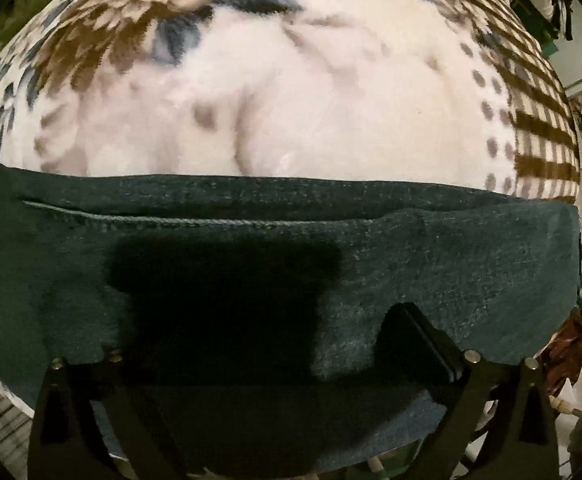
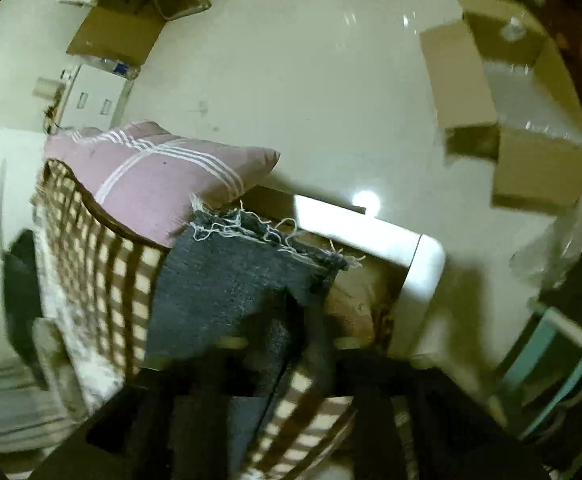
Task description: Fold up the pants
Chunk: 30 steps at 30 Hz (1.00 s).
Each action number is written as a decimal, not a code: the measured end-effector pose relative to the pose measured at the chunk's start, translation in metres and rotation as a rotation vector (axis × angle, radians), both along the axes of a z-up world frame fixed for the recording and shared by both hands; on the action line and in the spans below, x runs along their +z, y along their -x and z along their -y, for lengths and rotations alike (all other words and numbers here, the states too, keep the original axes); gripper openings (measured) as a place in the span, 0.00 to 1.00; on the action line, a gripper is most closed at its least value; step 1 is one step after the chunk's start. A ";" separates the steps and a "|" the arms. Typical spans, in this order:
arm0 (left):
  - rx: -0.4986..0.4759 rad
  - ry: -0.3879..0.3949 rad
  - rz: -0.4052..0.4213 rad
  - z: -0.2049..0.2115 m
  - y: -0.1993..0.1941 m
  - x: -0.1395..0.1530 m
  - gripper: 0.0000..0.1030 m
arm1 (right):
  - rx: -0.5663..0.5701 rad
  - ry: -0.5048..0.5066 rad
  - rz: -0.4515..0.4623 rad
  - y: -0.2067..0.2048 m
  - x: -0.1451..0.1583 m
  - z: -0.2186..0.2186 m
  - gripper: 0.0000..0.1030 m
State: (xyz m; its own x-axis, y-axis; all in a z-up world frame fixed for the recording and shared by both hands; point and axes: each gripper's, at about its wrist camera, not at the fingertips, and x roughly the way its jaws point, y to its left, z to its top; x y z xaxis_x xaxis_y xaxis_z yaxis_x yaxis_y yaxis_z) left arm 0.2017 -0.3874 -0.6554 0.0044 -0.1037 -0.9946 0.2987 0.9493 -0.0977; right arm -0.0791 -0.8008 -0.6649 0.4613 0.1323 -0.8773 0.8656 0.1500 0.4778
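What we cannot make out in the two wrist views

In the left wrist view, the left gripper (image 1: 251,344) casts a black shadow on the pants (image 1: 431,248), so we lose the cloth there; its left finger melts into that shadow, and the pants run off the left edge. In the right wrist view, the right gripper (image 2: 279,376) is dark and smeared, so we cannot tell whether its pads press the frayed hem (image 2: 251,232). The cardboard box (image 2: 531,120) is blurred, and the pink pillow (image 2: 151,176) hides the bed edge behind it.
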 end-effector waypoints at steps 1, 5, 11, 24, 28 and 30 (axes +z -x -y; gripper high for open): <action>0.008 -0.005 0.002 0.001 0.001 -0.002 1.00 | -0.010 -0.025 0.027 0.003 -0.004 0.002 0.75; 0.041 -0.021 0.009 0.003 -0.002 -0.004 1.00 | -0.009 -0.116 0.121 0.005 -0.031 0.008 0.80; 0.065 -0.017 0.022 0.014 -0.002 -0.009 1.00 | 0.007 -0.051 0.316 -0.006 -0.029 0.012 0.50; 0.101 -0.025 0.048 0.008 -0.003 -0.007 1.00 | 0.065 -0.113 0.525 -0.038 -0.052 -0.005 0.46; 0.096 -0.022 0.063 0.007 0.001 -0.005 1.00 | 0.007 -0.108 0.610 -0.038 -0.060 -0.004 0.45; 0.093 -0.020 0.067 0.005 0.003 -0.003 1.00 | 0.013 -0.071 0.587 -0.042 -0.062 -0.007 0.43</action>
State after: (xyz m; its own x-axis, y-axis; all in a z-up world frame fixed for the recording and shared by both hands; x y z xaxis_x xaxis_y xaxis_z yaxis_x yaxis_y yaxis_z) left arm 0.1990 -0.3919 -0.6589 0.0797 -0.0797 -0.9936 0.2145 0.9748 -0.0610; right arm -0.0369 -0.7935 -0.7265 0.8649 0.1898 -0.4647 0.4518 0.1090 0.8854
